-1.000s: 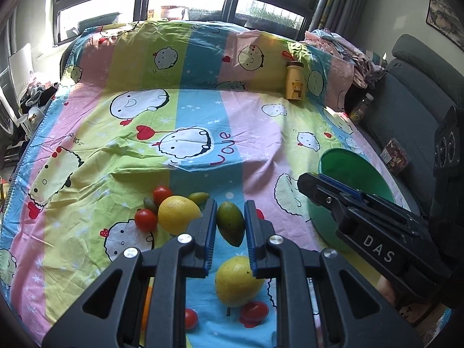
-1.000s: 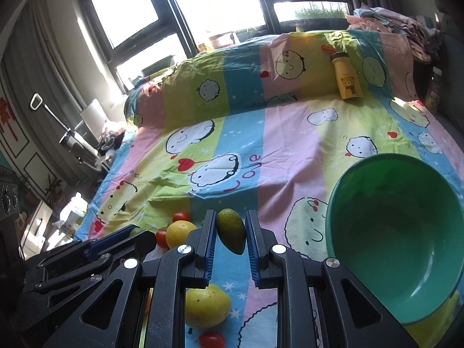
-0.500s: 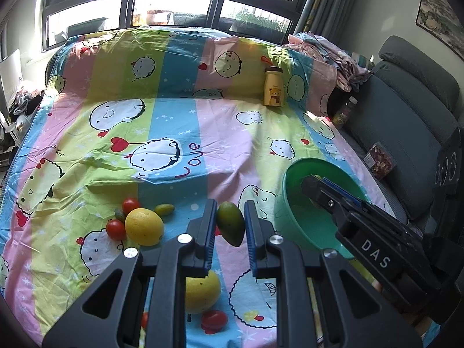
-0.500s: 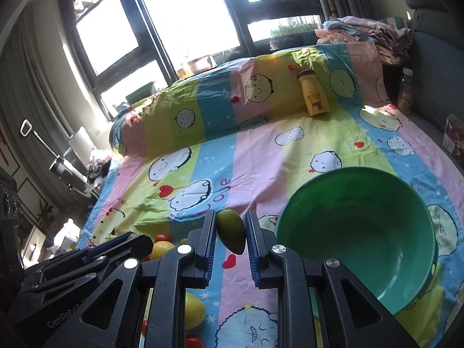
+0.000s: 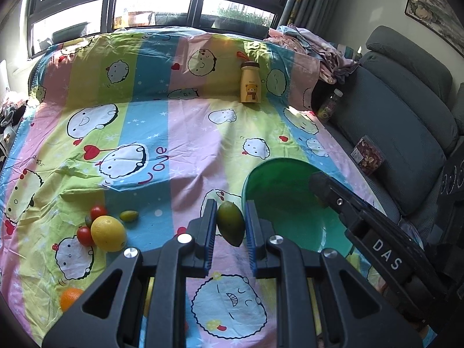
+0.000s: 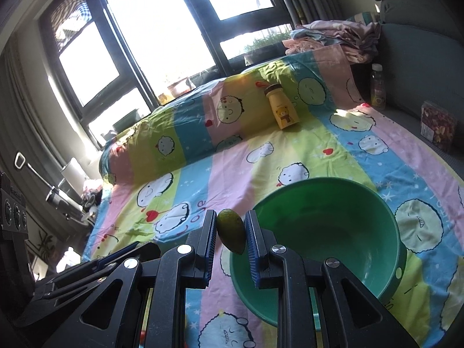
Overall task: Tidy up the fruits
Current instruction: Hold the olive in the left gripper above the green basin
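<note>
Green oval fruit (image 5: 230,222) clamped in the left gripper (image 5: 230,232) above the striped cartoon bedsheet (image 5: 185,133)
Its skin is smooth, dark olive, tapering to a point below, just beside the round green plastic bowl (image 5: 253,178). The right gripper (image 6: 231,240), narrowed likewise, pinches a second green oval fruit (image 6: 231,230) at that bowl's left rim

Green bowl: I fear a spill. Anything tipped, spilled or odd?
Nothing stands out: the green bowl sits open side up on the sheet, with nothing spilled beside it.
</note>
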